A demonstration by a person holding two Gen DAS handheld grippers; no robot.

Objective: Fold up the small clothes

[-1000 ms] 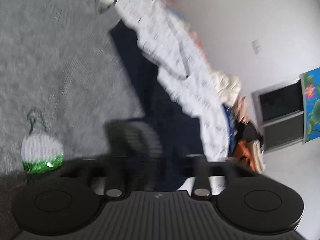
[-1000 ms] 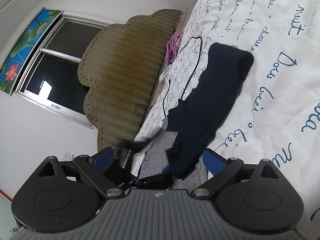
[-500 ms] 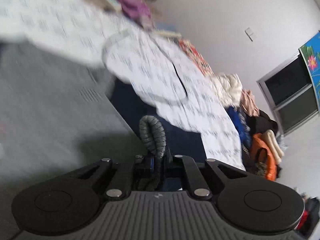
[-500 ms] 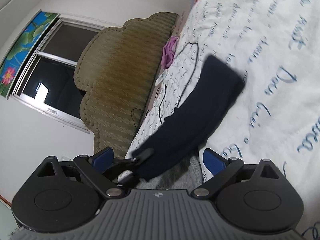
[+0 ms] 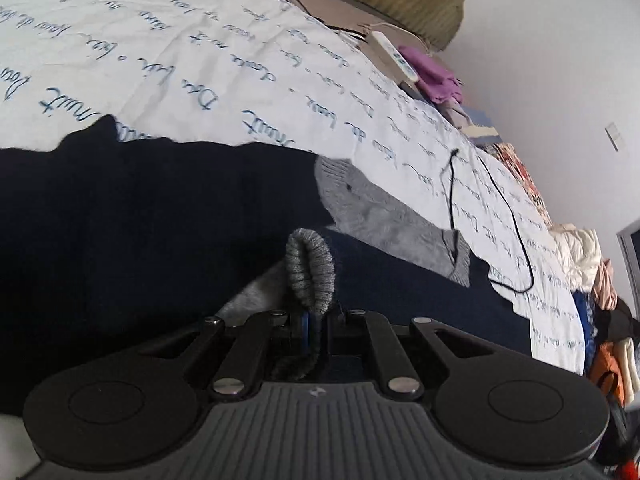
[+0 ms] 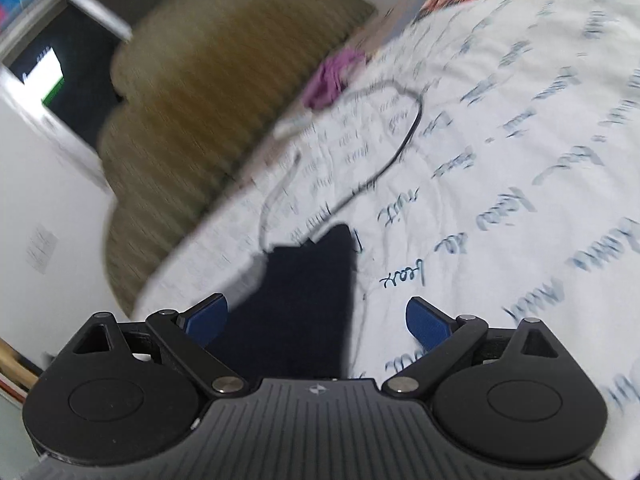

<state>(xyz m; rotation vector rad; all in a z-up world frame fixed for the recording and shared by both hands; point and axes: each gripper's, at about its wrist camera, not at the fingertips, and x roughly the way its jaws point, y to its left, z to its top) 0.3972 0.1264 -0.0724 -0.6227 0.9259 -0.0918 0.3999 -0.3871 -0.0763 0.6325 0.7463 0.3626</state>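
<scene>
The left gripper [image 5: 316,326] pinches the grey ribbed cuff [image 5: 310,270]; the right gripper [image 6: 316,318], fingers spread, grips nothing. At one o'clock, the black cable [image 5: 500,216] could snag the navy garment [image 5: 140,220].

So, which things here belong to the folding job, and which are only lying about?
Belong to the job:
- grey knit cuff, pinched in the left hand-held gripper
- navy garment
- right hand-held gripper, open

Lying about:
- black cable
- purple cloth
- remote
</scene>
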